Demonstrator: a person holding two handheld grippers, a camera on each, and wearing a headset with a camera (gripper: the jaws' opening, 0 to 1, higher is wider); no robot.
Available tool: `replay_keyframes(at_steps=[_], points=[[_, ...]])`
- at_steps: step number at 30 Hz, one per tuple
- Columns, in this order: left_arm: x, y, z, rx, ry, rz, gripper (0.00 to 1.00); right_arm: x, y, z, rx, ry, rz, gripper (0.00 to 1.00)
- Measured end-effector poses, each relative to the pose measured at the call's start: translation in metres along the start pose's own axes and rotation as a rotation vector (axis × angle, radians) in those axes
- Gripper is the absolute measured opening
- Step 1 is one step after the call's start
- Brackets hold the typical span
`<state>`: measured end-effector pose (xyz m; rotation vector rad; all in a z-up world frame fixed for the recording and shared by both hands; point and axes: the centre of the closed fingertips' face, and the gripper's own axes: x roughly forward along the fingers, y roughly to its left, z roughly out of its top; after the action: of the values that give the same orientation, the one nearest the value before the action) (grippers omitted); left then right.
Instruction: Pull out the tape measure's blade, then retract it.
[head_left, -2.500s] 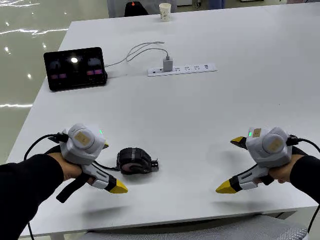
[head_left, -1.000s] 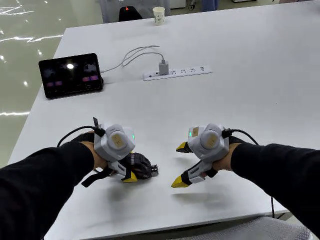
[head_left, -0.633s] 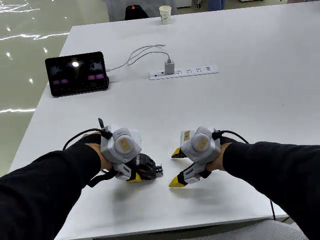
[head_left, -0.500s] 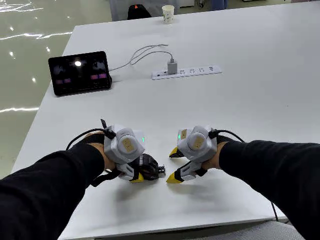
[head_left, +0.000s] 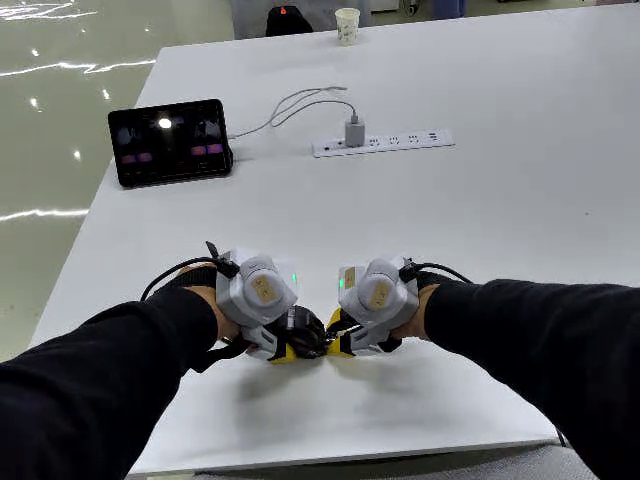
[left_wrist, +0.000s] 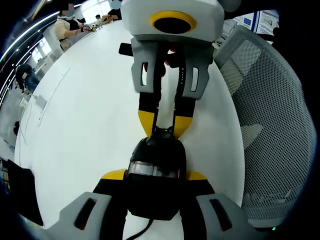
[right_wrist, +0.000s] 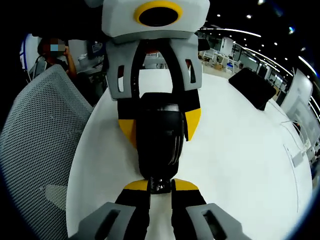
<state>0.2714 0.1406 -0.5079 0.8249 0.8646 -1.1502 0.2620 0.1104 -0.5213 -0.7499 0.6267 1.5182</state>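
At lower centre of the head view, on the white worktop (head_left: 300, 200), the left claw (head_left: 283, 351) is clenched around the black rounded tape measure (head_left: 306, 331). Just right, its metal end hook (right_wrist: 159, 184) is pinched by the right claw (head_left: 336, 346).

The head view looks from above the near edge of the white worktop (head_left: 480, 200), forward and down, and takes in the surface as far as its far edge. The left tool (head_left: 283, 352) and the right tool (head_left: 337, 345) sit low in the middle, tip to tip. The left gripper view sits very close behind its own jaws and faces right along the worktop; the right gripper view, equally close, faces left. The two look straight at each other, each seeing the other tool head-on beyond the black tape measure (left_wrist: 155, 175) between them, with a mesh chair (left_wrist: 265, 125) on the near side in both.
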Motion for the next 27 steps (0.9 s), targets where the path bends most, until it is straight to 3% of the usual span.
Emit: replay_keyframes(at_steps=[4, 5, 7, 8, 9, 10, 12, 13, 17, 19, 22, 27], points=[[0.0000, -0.0006, -0.0003, -0.003, -0.002, -0.002, 0.35, 0.0004, -0.0009, -0.0005, 0.024, -0.002, 0.011, 0.12], [-0.0002, -0.0005, -0.0006, -0.004, -0.002, -0.002, 0.35, 0.0003, 0.0000, -0.0004, -0.017, 0.004, 0.014, 0.12], [-0.0002, -0.0005, -0.0007, -0.005, -0.003, -0.002, 0.35, 0.0002, 0.0005, -0.0003, -0.023, 0.003, 0.013, 0.12], [-0.0003, -0.0005, -0.0007, -0.006, -0.004, -0.001, 0.35, 0.0002, 0.0000, -0.0003, -0.006, -0.003, 0.015, 0.12], [-0.0003, -0.0005, -0.0007, -0.008, -0.005, 0.000, 0.35, 0.0001, 0.0009, -0.0005, 0.077, -0.015, 0.016, 0.12], [-0.0004, -0.0004, -0.0008, -0.012, -0.008, 0.001, 0.35, 0.0002, 0.0004, -0.0009, 0.108, -0.017, 0.036, 0.11], [-0.0003, -0.0002, -0.0006, -0.015, -0.011, 0.002, 0.35, -0.0001, -0.0003, -0.0008, 0.021, -0.008, 0.040, 0.11], [-0.0002, -0.0003, -0.0004, -0.016, -0.011, 0.002, 0.35, 0.0002, 0.0005, -0.0010, 0.013, -0.006, 0.041, 0.11], [-0.0004, -0.0003, -0.0004, -0.016, -0.013, 0.000, 0.35, -0.0004, -0.0002, -0.0015, 0.050, -0.013, 0.044, 0.11], [-0.0022, 0.0014, -0.0011, -0.032, -0.022, -0.012, 0.35, -0.0019, -0.0003, -0.0033, -0.005, -0.008, 0.047, 0.10], [-0.0008, 0.0009, 0.0000, -0.029, -0.023, -0.019, 0.35, -0.0029, -0.0013, -0.0046, 0.036, -0.023, 0.049, 0.10], [-0.0006, 0.0006, -0.0003, -0.026, -0.016, -0.018, 0.35, -0.0021, 0.0002, -0.0049, 0.023, -0.018, 0.049, 0.10]])
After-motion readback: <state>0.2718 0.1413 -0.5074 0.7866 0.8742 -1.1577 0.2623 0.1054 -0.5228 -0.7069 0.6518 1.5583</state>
